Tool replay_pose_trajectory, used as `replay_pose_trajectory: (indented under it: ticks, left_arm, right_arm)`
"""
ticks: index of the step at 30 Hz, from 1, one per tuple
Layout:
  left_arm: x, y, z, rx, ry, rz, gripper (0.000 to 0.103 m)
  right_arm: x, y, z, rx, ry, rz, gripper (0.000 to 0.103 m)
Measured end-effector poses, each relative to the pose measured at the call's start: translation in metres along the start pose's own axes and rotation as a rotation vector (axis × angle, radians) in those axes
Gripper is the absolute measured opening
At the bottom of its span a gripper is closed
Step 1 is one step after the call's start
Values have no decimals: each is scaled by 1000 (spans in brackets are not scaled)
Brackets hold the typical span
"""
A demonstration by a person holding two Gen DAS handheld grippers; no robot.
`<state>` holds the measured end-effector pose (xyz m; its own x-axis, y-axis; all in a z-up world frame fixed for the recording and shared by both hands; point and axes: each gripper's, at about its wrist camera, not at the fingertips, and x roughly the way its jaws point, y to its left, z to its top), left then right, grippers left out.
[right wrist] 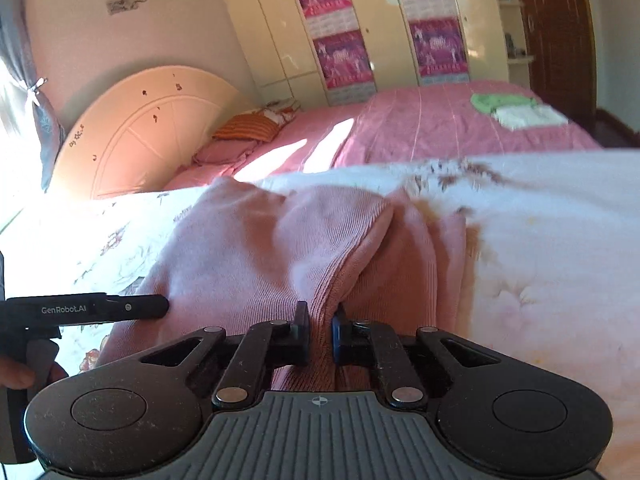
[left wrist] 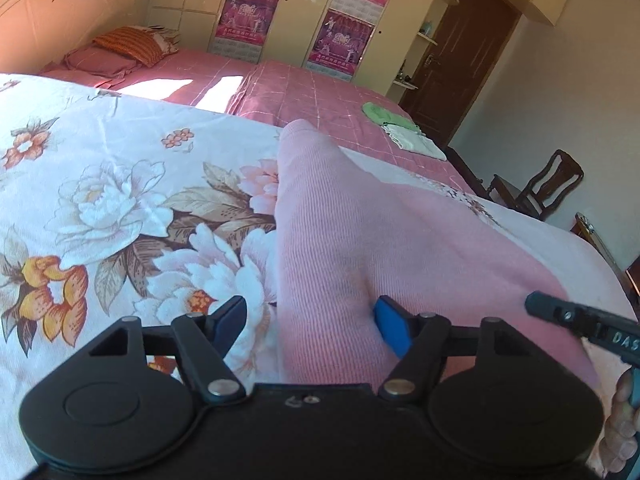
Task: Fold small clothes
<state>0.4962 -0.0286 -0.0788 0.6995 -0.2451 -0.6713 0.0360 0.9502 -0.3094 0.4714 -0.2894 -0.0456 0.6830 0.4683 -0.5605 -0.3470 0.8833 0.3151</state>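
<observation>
The pink knit garment (right wrist: pixel 280 248) lies rumpled on the floral bedspread (left wrist: pixel 100 184), folding seemingly barely begun: the right gripper (right wrist: pixel 320 326) pinches its near edge, the left gripper (left wrist: pixel 308 320) gapes wide over its left edge, while two folded pieces (left wrist: pixel 396 132) already rest on the far bed.

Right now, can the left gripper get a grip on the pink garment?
Probably yes. The left gripper is open, with the pink garment already lying between its fingers on the floral bedspread; nothing blocks it. The right gripper holds another fold alongside.
</observation>
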Motion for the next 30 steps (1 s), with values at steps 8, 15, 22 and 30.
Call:
replay_pose_trajectory:
  ticks: [8, 15, 22, 30]
  left_arm:
    - [22, -34, 4, 100, 80, 1, 79]
    - [17, -32, 6, 128, 88, -29, 76]
    - [14, -23, 23, 99, 43, -55, 78]
    - [45, 9, 60, -24, 40, -71, 75]
  right_arm:
    - [2, -31, -22, 56, 52, -72, 9]
    - [-10, -36, -30, 65, 14, -67, 9]
    - [-9, -55, -22, 146, -5, -30, 41]
    - [33, -89, 16, 290, -3, 34, 51]
